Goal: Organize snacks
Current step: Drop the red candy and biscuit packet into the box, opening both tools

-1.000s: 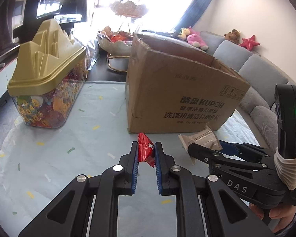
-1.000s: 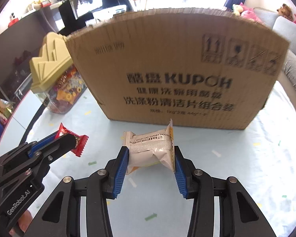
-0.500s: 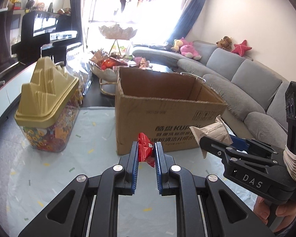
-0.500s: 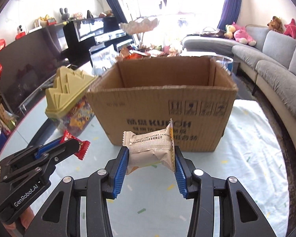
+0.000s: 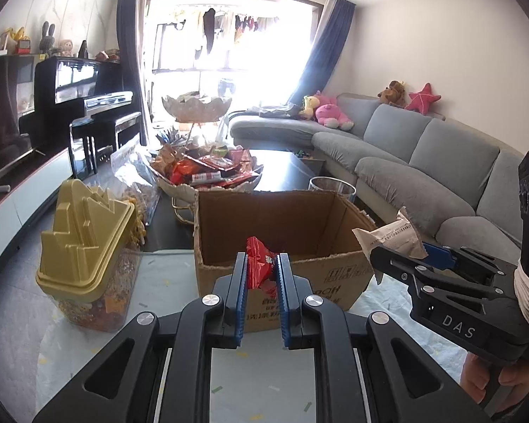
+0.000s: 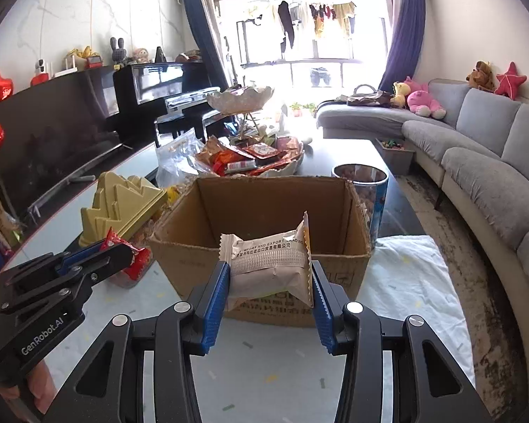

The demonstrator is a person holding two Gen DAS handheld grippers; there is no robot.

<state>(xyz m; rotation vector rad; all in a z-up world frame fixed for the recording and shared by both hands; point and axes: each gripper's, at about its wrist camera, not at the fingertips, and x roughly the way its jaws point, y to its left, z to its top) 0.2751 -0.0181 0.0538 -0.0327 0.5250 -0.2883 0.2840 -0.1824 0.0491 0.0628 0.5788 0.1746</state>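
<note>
Between the blue pads of the left gripper sits a small red snack packet. The pads squeeze it from both sides, so this gripper is clamped tight on the packet. Part of the packet sticks up above the fingertips.

Just past those fingertips stands an open cardboard box. Its top is open and its brown inside walls show. The red packet is held in front of the box's near wall, about level with its rim.

Off to the right of the left gripper is the right gripper. It grips a pale beige snack bag with small print on it. The blue pads press on both ends of the bag, and the jaws stand wider than the left ones because the bag is wider. From the right wrist view, the box is straight ahead of this gripper too, and the bag is held up in front of its near wall.

To the left of the left gripper stands a clear jar with a gold lid shaped like steps. Behind the box is a white bowl piled with snacks. Under both grippers lies a light cloth with tiny coloured specks. A grey sofa runs along the far right.
</note>
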